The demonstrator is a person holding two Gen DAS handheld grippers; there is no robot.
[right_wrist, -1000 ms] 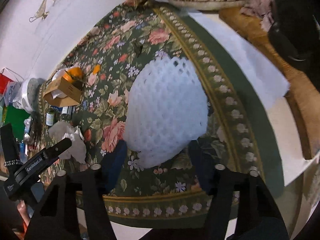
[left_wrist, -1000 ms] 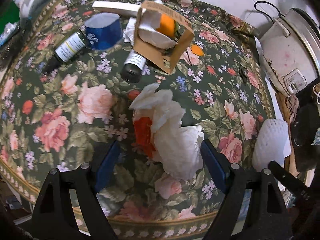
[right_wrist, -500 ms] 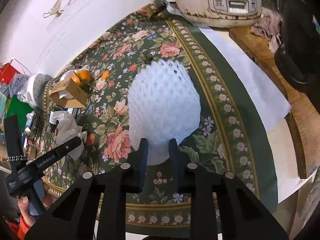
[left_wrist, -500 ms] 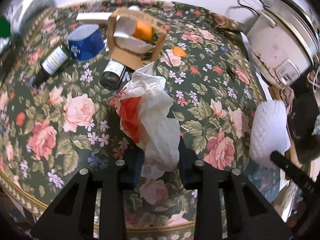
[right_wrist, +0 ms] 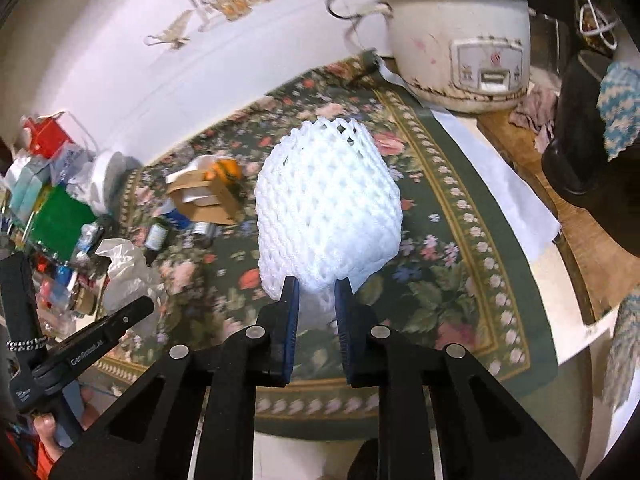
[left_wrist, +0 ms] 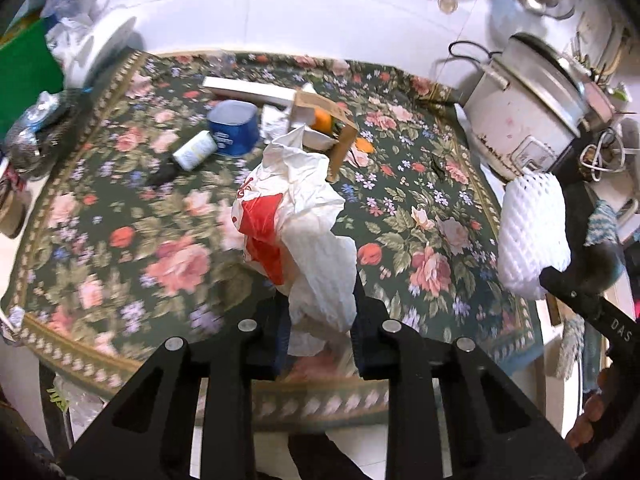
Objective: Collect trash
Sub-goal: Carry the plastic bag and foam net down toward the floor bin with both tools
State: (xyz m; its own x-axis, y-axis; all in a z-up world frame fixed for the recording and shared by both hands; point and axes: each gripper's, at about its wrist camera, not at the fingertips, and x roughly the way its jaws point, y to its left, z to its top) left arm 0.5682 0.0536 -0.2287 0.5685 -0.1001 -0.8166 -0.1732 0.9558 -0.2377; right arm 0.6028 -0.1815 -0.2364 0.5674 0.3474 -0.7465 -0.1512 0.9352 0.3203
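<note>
My left gripper is shut on a crumpled white and red plastic bag and holds it lifted above the floral tablecloth. My right gripper is shut on a white foam fruit net, also held clear of the cloth. The net shows at the right of the left wrist view. The bag and the left gripper show at the lower left of the right wrist view.
A cardboard box with an orange and white scraps stands at the table's back, with a blue tub and a lying bottle beside it. A white rice cooker stands at the right. Clutter lines the left edge.
Both grippers closed, the left on the bag and the right on the foam net. Both have since lifted their loads off the cloth and pulled back from the table.
</note>
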